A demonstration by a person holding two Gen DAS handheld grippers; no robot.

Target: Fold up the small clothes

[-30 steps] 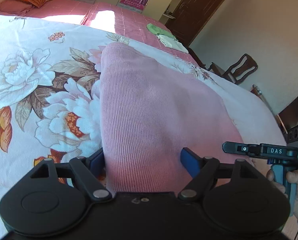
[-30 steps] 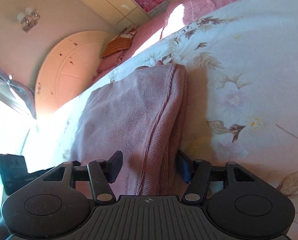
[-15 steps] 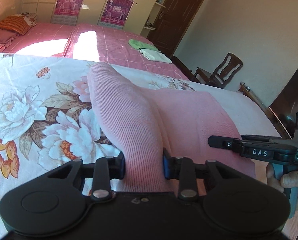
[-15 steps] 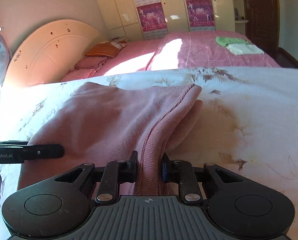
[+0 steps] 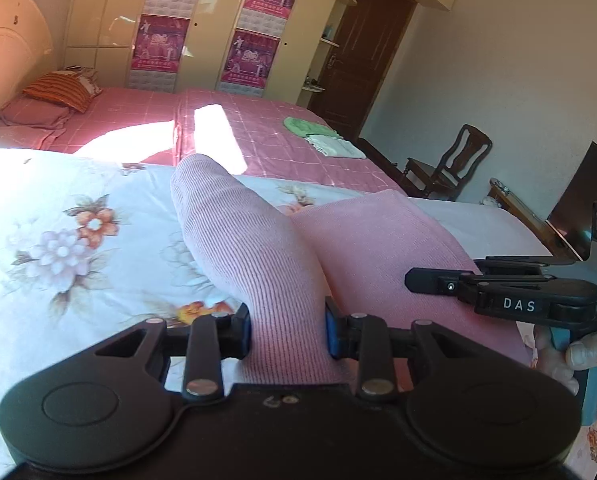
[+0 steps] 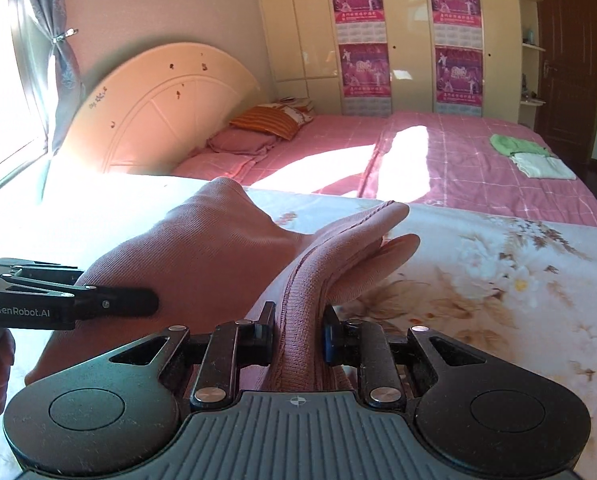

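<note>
A pink ribbed knit garment [image 5: 258, 264] lies on the floral bedspread [image 5: 78, 240] and is lifted at its near edge. My left gripper [image 5: 287, 330] is shut on the garment's left near corner. My right gripper [image 6: 298, 334] is shut on the right near edge, where a seam [image 6: 298, 292] runs up between the pads. The garment [image 6: 202, 248] hangs between both grippers. The right gripper also shows in the left wrist view [image 5: 498, 296], and the left gripper in the right wrist view [image 6: 58, 304].
A second bed with a pink checked cover [image 6: 438, 160] stands behind, with folded green and white clothes [image 6: 526, 156] and pillows [image 6: 266, 124] on it. A wooden chair [image 5: 446, 168] and a dark door [image 5: 358, 48] are at the right. Wardrobes line the far wall.
Both grippers closed on the garment's near edge and lifted it, so the cloth now rises off the bedspread. The views tilted up toward the far wall.
</note>
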